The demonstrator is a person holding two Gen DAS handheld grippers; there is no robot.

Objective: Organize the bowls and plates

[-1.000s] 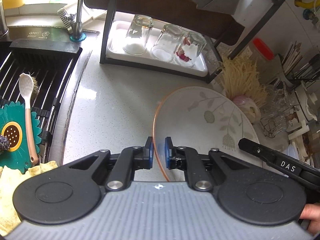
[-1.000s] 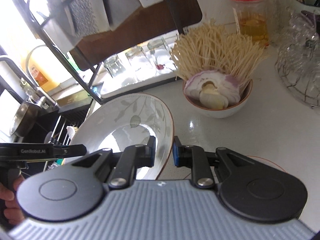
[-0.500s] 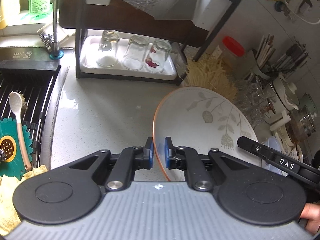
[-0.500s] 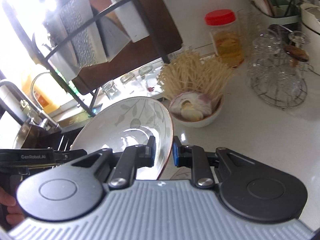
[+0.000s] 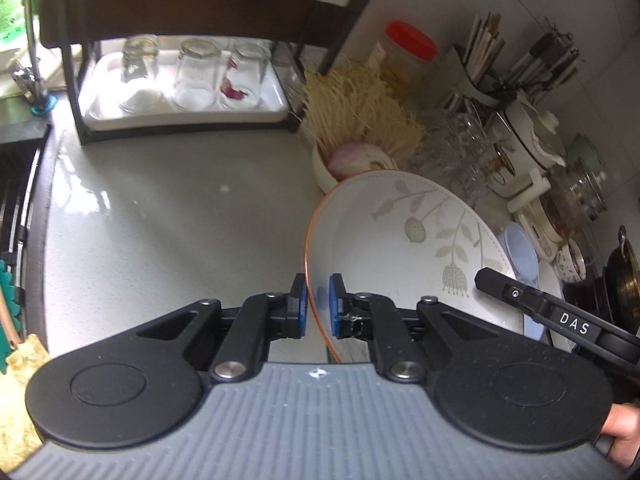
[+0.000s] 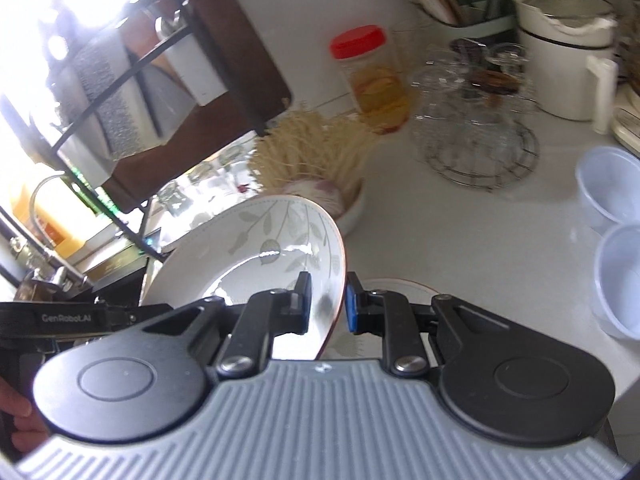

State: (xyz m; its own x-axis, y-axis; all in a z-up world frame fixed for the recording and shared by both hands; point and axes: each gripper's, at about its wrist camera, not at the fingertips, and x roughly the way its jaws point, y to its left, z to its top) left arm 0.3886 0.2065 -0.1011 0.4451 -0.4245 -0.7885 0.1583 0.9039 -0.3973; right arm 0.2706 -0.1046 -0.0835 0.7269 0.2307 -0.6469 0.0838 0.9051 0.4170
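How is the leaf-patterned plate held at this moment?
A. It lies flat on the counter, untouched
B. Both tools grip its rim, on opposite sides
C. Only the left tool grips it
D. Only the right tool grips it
B: in the left wrist view the left tool is closed on the rim of the leaf-patterned plate, and in the right wrist view the right tool is closed on the opposite rim.

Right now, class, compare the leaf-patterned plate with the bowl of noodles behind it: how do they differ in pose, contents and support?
1. The leaf-patterned plate is tilted up; the bowl of noodles sits level.
2. The plate holds nothing; the bowl is piled with pale noodles and a purple-white vegetable.
3. The plate's rim is pinched by the left gripper and the right gripper; the bowl rests on the counter, ungripped.

Both are round, white crockery.
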